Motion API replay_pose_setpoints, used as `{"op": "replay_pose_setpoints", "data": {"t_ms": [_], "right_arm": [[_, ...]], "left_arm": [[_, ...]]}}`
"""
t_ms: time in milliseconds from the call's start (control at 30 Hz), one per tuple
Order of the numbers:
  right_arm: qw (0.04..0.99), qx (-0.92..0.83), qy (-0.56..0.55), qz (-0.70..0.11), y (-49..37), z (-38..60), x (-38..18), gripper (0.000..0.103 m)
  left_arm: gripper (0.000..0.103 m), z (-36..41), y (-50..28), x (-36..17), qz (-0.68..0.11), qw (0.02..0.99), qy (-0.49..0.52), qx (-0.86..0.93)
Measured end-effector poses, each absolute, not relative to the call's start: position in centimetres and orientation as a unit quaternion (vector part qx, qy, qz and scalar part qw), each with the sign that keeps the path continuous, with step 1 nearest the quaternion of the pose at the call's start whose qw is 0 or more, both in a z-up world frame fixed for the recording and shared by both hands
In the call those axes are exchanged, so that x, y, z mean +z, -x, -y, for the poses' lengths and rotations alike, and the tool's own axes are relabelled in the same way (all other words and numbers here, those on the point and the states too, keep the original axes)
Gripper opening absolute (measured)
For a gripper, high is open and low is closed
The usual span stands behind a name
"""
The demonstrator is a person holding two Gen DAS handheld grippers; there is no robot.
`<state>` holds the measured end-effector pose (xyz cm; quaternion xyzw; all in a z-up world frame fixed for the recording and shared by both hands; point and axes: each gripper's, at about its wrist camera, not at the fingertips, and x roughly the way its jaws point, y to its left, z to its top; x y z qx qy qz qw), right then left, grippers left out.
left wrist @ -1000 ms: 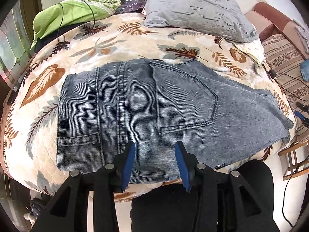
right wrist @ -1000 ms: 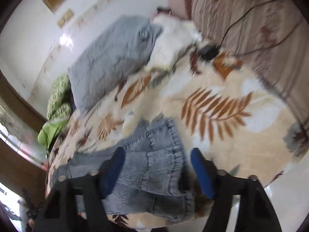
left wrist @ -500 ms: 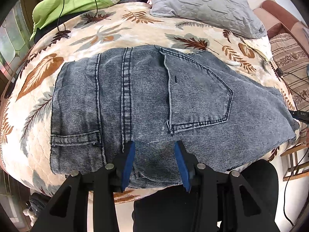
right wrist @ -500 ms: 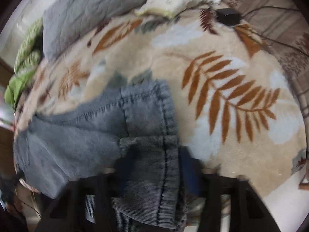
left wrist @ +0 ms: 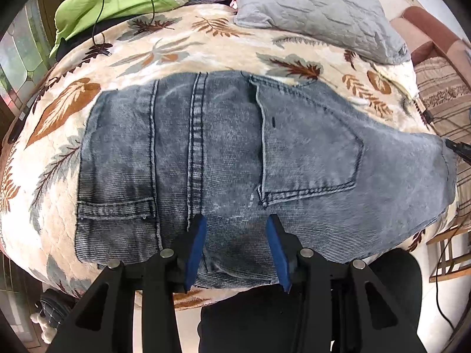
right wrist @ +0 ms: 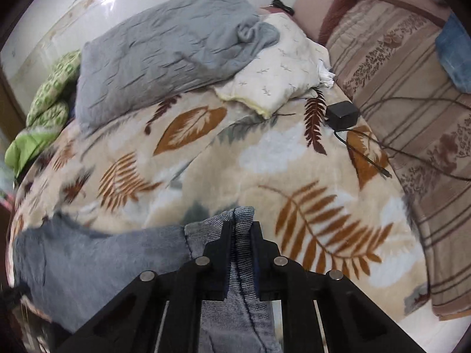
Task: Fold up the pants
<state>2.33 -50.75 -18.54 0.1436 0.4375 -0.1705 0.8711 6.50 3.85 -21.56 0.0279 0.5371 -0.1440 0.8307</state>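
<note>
Blue denim pants (left wrist: pixel 223 158) lie flat on the leaf-print blanket (left wrist: pixel 164 53), back pocket up, waistband to the left. My left gripper (left wrist: pixel 235 223) is open, its blue pads over the near edge of the pants, holding nothing. In the right wrist view, my right gripper (right wrist: pixel 241 226) is shut on the hem end of the pants (right wrist: pixel 242 253) and lifts that denim a little off the blanket (right wrist: pixel 265 153). The rest of the pants (right wrist: pixel 88 259) trails off to the left.
A grey pillow (left wrist: pixel 318 11) and green bedding (left wrist: pixel 117 0) lie at the head of the bed. A black adapter (right wrist: pixel 343 113) with its cable lies on the blanket near a striped couch (right wrist: pixel 412 94). A wooden stool (left wrist: pixel 447 256) stands by the right bed edge.
My right gripper has closed on the hem end of the pants and raised it. My left gripper has moved in closer over the pants' near edge and stays open.
</note>
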Motion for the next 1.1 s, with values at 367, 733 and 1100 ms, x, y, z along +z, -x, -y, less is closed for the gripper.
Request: {"op": "replay_pose_setpoints", "data": {"t_ms": [367,733,1100], "right_arm": [[0.850,-0.257,-0.223,-0.403,-0.7,52.9,-21.0,0.026],[0.884,-0.002,-0.169,-0.436,-6.7,34.5,-18.1,0.026],[0.847,0.038,-0.074,-0.526,-10.4,25.7,-24.1,0.027]], "left_arm": [[0.044,-4.8,-5.5,-20.4,-0.522,0.841,-0.033,-0.141],[0.047,-4.5,-6.4,-21.4,-0.525,0.842,-0.041,-0.113],[0.047,-4.7,-4.2,-23.2,-0.525,0.836,-0.094,-0.133]]}}
